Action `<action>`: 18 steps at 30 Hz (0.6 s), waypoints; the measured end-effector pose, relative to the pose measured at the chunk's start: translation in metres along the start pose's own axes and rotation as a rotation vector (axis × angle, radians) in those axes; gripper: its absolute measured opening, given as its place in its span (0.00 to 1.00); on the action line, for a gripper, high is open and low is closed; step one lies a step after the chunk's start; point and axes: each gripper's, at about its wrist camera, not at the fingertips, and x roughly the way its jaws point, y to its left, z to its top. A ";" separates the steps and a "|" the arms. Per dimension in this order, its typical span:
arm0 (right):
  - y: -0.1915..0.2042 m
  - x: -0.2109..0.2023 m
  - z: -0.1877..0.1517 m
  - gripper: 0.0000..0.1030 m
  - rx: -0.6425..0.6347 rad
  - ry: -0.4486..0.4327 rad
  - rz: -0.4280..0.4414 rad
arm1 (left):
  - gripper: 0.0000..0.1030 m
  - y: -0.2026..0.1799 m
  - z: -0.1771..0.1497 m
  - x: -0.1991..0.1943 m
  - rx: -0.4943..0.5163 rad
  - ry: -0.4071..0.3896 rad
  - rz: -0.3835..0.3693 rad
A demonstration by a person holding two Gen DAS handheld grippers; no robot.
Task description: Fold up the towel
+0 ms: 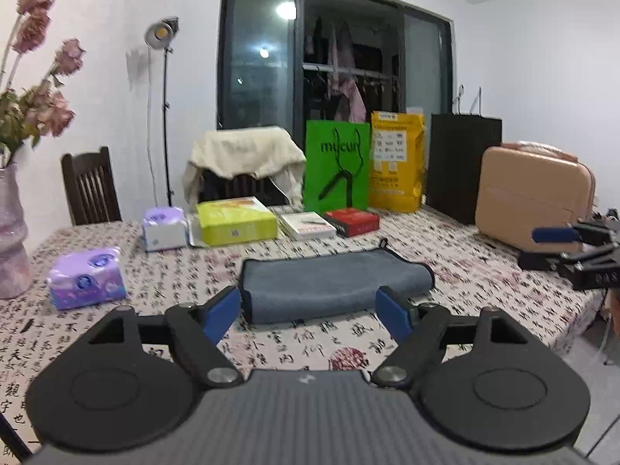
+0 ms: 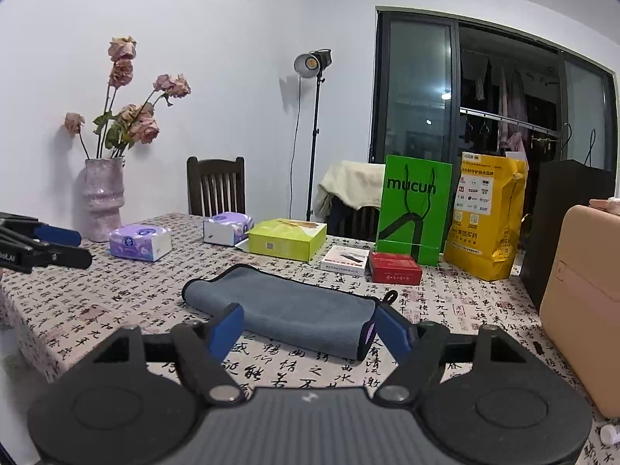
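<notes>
A grey-blue towel (image 1: 329,285) with a dark edge lies folded into a thick band on the patterned tablecloth (image 1: 310,348); it also shows in the right wrist view (image 2: 298,310). My left gripper (image 1: 310,316) is open and empty, held just in front of the towel's near edge. My right gripper (image 2: 308,333) is open and empty, near the towel's near right corner. Each gripper shows in the other's view, the right gripper (image 1: 558,244) at the right and the left gripper (image 2: 66,246) at the left.
Along the far side stand two tissue packs (image 1: 87,277), a yellow-green box (image 1: 236,221), a white box (image 1: 308,224), a red box (image 1: 352,221), a green bag (image 1: 337,166), a yellow bag (image 1: 397,162) and a black bag (image 1: 461,166). A tan case (image 1: 531,197) stands right, a pink vase (image 1: 11,240) left.
</notes>
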 end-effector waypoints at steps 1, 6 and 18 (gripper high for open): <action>0.000 -0.002 -0.002 0.72 0.005 -0.004 0.003 | 0.78 0.000 -0.001 -0.002 -0.007 -0.006 0.004; 0.003 -0.010 -0.010 0.76 0.001 -0.016 0.000 | 0.85 -0.007 -0.008 -0.009 0.013 -0.056 0.049; 0.011 -0.022 -0.028 0.83 0.022 -0.032 0.009 | 0.94 -0.024 -0.041 -0.024 0.045 -0.079 0.080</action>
